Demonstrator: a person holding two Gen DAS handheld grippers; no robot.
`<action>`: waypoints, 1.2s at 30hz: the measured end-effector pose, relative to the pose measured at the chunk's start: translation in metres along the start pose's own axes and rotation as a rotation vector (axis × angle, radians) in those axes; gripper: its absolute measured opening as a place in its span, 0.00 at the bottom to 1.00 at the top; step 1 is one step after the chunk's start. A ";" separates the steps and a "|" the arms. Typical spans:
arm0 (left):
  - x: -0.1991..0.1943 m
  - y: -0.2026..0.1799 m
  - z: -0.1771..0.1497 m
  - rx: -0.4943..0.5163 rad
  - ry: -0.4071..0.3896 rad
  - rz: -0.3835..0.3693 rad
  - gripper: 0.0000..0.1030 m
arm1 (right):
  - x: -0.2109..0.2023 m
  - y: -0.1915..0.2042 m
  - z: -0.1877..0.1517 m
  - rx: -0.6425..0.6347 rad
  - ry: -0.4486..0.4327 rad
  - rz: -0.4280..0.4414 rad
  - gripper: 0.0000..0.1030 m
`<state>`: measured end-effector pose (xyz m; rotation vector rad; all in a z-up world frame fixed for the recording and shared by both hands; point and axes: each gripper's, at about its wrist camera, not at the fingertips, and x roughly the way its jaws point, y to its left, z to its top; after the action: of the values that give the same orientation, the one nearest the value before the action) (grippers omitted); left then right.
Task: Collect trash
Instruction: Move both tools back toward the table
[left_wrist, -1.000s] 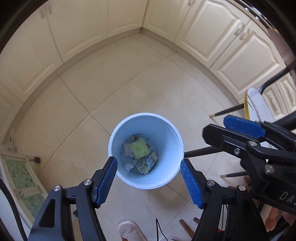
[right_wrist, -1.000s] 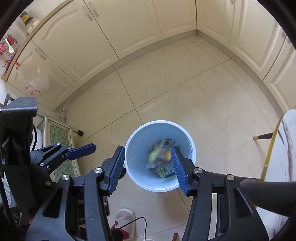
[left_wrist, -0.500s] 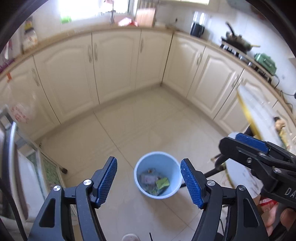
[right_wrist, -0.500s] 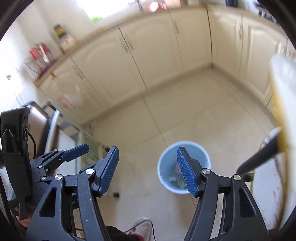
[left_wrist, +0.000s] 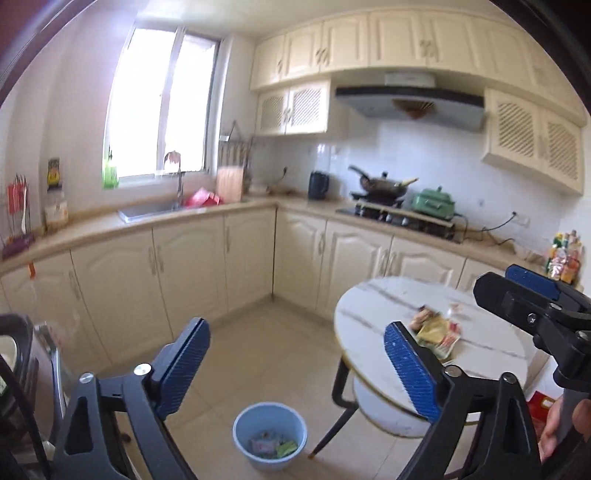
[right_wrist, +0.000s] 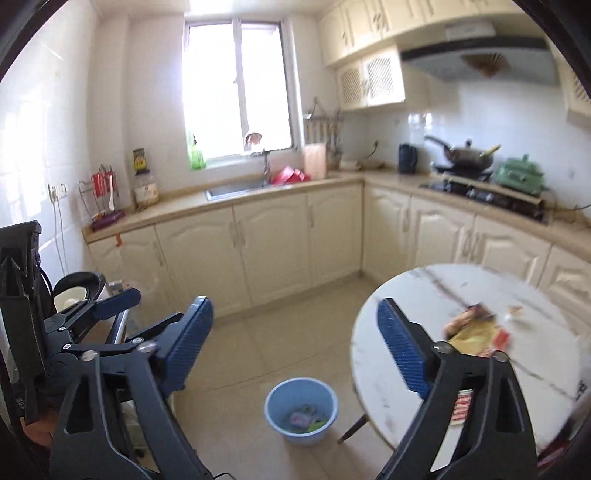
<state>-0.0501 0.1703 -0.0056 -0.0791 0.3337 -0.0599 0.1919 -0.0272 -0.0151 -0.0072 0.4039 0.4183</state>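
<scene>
Both grippers, left gripper (left_wrist: 297, 363) and right gripper (right_wrist: 295, 341), have jaws just opened wide and empty, ready for the wrappers (left_wrist: 437, 330) on the tabletop (left_wrist: 380, 306) beyond; bin (left_wrist: 269, 435) sits below them.

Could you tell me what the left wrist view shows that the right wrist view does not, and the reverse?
Only the left wrist view shows the bottles on the counter at far right, and a hand at the lower right edge. Only the right wrist view shows the wall socket with its hanging cord, and a red-and-white packet near the table edge. Both show the blue bin holding trash, the marble table, the wrappers on it, the sink, the wok, and both grippers open and empty.
</scene>
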 end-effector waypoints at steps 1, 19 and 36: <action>-0.015 -0.007 -0.001 0.009 -0.032 -0.007 0.96 | -0.015 0.000 0.007 -0.002 -0.022 -0.016 0.96; -0.074 -0.141 -0.106 0.064 -0.260 -0.030 0.99 | -0.181 -0.026 0.034 0.015 -0.248 -0.287 1.00; -0.026 -0.104 -0.083 0.064 -0.183 -0.047 0.99 | -0.175 -0.073 0.018 0.059 -0.209 -0.350 1.00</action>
<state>-0.1070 0.0632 -0.0664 -0.0288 0.1469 -0.1096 0.0810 -0.1613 0.0630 0.0226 0.2019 0.0599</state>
